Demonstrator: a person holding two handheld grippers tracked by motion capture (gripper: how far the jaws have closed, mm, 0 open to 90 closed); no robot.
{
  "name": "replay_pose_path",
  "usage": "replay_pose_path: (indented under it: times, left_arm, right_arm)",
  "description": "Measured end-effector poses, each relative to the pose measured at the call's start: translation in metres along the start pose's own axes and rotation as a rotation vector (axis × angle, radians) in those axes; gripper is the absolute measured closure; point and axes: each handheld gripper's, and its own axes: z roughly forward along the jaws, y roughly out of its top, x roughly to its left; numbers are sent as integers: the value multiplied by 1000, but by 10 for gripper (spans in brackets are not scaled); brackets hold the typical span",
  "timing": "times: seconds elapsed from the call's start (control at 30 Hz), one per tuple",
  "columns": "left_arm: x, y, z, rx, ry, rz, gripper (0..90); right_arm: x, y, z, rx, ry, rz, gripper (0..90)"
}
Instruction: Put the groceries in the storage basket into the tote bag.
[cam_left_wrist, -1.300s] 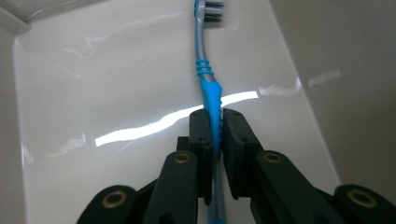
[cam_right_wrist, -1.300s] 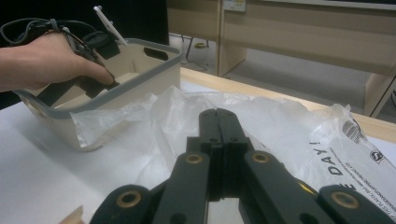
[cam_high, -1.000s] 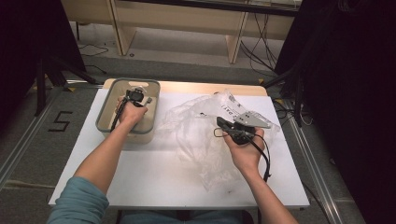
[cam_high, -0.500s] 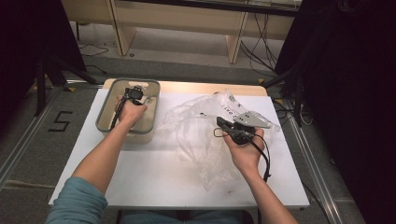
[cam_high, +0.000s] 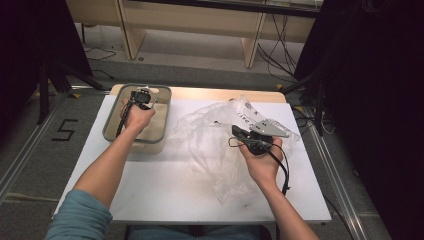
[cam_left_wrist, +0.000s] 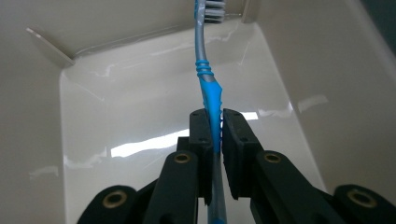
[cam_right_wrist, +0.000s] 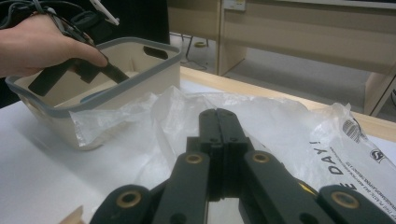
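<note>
A slim blue and grey plastic toothbrush (cam_left_wrist: 208, 88) is clamped by its blue rubbery grip between the black fingers (cam_left_wrist: 201, 135) of the left gripper (cam_left_wrist: 215, 122). Its grey neck and white bristled head point away toward the far corner of the beige plastic bin with a grey rim (cam_high: 111, 131), which stands on the left part of the table (cam_high: 165, 190).

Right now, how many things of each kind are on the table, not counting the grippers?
Toothbrush: 1, held inside the bin
Bin: 1
Clear plastic bag: 1
Total: 3
</note>
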Motion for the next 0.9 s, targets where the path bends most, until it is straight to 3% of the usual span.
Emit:
replay_pose_path:
  times: [0.9]
  left_arm:
    - [3, 3, -21, -49, -17, -7, 824]
  right_arm:
    - [0, 0, 0, -1, -2, 2, 900]
